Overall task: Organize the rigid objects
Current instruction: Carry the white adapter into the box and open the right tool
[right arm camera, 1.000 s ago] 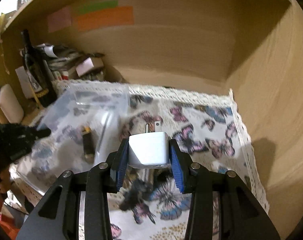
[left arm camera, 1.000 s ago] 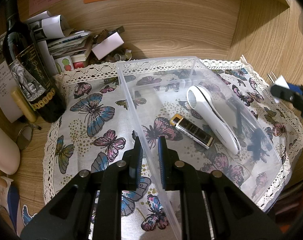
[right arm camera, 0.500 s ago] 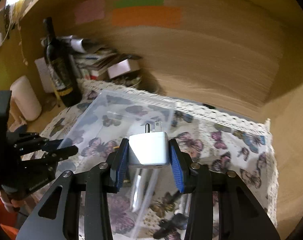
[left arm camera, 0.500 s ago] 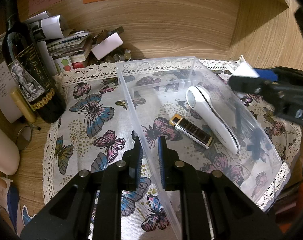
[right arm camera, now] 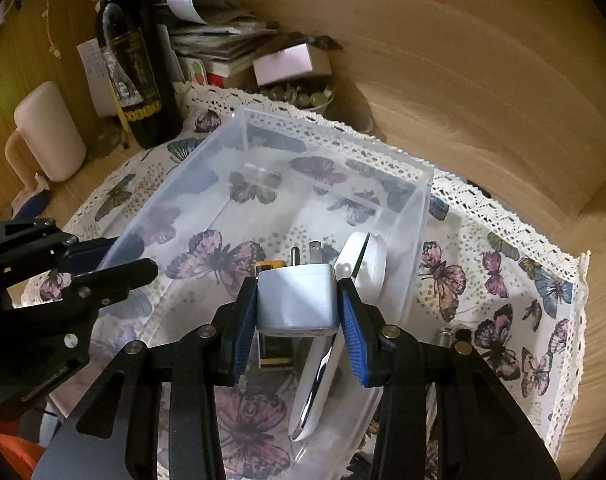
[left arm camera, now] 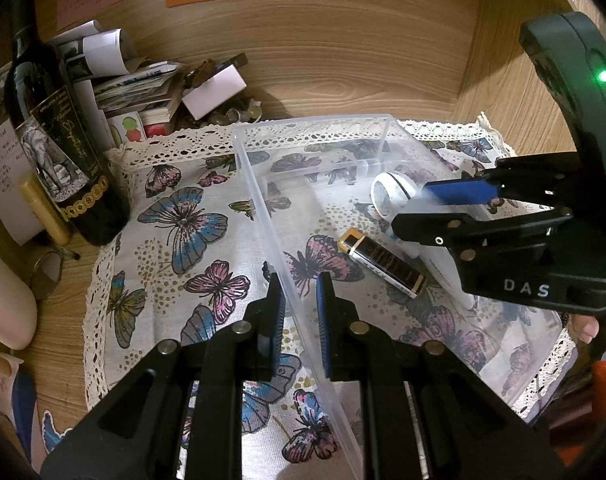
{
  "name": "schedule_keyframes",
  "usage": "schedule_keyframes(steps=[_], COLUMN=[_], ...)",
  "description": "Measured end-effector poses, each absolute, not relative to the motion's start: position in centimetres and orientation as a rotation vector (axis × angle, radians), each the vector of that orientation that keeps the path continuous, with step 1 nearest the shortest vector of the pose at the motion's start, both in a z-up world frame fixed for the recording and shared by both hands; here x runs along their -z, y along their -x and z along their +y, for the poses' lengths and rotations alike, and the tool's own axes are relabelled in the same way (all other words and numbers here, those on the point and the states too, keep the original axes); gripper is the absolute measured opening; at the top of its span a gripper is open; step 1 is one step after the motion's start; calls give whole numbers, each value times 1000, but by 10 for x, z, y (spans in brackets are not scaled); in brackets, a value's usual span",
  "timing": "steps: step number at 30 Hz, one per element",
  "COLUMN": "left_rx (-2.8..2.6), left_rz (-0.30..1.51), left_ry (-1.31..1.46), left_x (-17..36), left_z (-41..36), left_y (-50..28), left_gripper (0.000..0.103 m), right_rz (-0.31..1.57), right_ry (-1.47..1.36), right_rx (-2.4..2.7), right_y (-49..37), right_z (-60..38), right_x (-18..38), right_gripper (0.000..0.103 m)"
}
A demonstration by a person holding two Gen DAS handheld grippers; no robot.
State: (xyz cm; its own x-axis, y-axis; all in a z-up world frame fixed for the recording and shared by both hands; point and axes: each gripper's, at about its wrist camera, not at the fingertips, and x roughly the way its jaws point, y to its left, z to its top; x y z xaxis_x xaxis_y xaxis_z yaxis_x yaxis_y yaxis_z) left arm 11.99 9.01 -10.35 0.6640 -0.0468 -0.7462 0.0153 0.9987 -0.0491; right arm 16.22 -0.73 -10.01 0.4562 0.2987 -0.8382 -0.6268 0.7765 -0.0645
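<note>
A clear plastic bin [left arm camera: 263, 200] [right arm camera: 419, 216] stands on the butterfly cloth. In it lie a white handheld device [left arm camera: 391, 194] [right arm camera: 363, 264] and a black and gold lighter [left arm camera: 383, 266]. My left gripper [left arm camera: 299, 300] is shut on the bin's near left wall. My right gripper [right arm camera: 299, 304] is shut on a white plug adapter [right arm camera: 297, 300], prongs pointing forward, held over the bin above the white device. The right gripper also shows in the left wrist view [left arm camera: 447, 204], over the bin's right side.
A dark wine bottle [left arm camera: 59, 152] [right arm camera: 131, 64], a stack of papers and small boxes [left arm camera: 151, 88] and a cream mug [right arm camera: 49, 132] stand left and behind the bin. Wooden walls close the back and right. Small dark items [right arm camera: 447, 336] lie right of the bin.
My right gripper has carried the plug adapter leftward from over the cloth to above the bin. My left gripper and the bin have stayed put.
</note>
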Motion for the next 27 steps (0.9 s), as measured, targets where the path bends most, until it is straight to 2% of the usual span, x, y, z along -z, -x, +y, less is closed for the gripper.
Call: schedule_keyframes(steps=[14, 21, 27], left_rx=[33, 33, 33], left_rz=[845, 844, 845], left_ry=[35, 34, 32], left_x=[104, 104, 104], left_z=[91, 91, 92], left_y=[-120, -120, -119], left_gripper=[14, 14, 14], right_rz=[860, 791, 818], right_ry=[313, 264, 233], right_rx=[-560, -462, -369], right_y=[-152, -146, -147], right_z=[-30, -69, -107], right_x=[76, 54, 57], right_gripper=[38, 43, 43])
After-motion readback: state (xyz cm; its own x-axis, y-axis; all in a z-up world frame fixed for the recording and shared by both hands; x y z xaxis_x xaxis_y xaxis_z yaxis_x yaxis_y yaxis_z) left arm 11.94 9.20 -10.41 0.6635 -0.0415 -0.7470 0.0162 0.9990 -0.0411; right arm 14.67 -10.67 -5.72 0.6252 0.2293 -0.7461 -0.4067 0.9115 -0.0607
